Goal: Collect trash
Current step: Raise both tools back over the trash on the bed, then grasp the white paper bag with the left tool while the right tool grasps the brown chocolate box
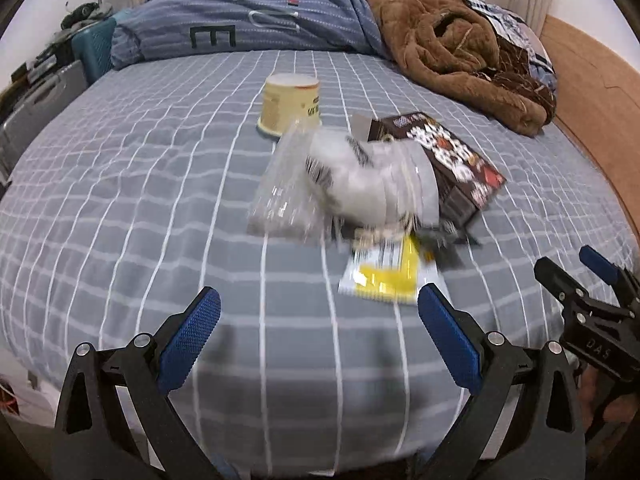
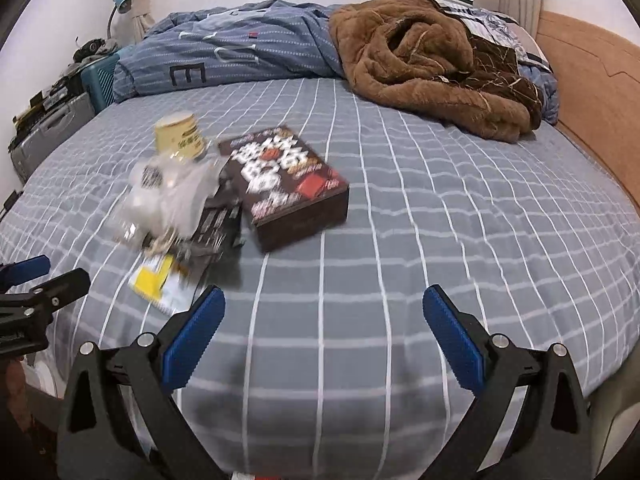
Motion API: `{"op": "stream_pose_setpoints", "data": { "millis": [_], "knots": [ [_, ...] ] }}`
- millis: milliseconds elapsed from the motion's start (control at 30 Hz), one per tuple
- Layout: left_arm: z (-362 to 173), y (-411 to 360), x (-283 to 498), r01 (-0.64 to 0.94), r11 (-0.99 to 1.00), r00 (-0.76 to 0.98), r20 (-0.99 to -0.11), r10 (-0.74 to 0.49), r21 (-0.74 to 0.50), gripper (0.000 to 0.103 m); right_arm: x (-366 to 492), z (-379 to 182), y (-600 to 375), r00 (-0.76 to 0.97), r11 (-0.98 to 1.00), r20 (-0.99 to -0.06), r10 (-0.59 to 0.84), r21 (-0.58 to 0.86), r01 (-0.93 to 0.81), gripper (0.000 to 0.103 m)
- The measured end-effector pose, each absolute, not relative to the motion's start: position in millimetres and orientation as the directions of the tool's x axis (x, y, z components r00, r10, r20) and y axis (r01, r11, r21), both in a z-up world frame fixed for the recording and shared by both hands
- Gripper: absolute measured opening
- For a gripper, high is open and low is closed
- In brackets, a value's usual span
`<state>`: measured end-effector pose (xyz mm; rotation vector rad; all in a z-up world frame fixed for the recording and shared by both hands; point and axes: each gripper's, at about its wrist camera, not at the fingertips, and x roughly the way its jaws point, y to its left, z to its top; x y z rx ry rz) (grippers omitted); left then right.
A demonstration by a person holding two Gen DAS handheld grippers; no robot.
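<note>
Here, in the left wrist view, the left gripper [image 1: 319, 322] hangs with its blue pads spread wide and empty above the near edge of the bed [image 1: 120, 200], whose grey sheet carries a white grid. The trash sits toward the middle of the mattress: a crumpled clear plastic bag [image 1: 320, 184], a yellow-and-white wrapper [image 1: 386, 276] nearest the near edge, a dark printed box [image 1: 452, 160] touching the bag, and a cream paper cup [image 1: 290, 104] standing upside down behind them. The right gripper shows at the right edge of this view. In the right wrist view, the right gripper [image 2: 323, 328] is likewise gaping and holds nothing, with the box [image 2: 288, 184] ahead and the pile to its left. Collection looks barely begun; the next move likely calls for reaching forward and closing on the wrapper or bag. A brown fleece blanket [image 2: 424, 68] and a blue duvet [image 2: 240, 52] lie bunched along the far edge, below a window.
</note>
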<state>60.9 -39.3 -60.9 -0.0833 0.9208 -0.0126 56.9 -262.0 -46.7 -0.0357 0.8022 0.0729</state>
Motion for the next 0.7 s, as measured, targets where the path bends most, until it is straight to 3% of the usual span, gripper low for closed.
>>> {"op": "stream_pose_setpoints", "data": {
  "millis": [533, 700],
  "knots": [
    [-66.9, -61.5, 158.9, -0.009, 0.999, 0.589, -0.808, -0.021, -0.033, 0.096, 153.2, -41.1, -253.8, 0.676, 0.967, -0.72, 0.158, -0.025, -0.253, 0.095],
    [-72.7, -65.1, 176.3, -0.009, 1.0, 0.573, -0.82, -0.01, -0.018, 0.09, 173.1, -44.9, -246.6, 0.642, 0.953, -0.742, 0.194, -0.012, -0.302, 0.095]
  ]
}}
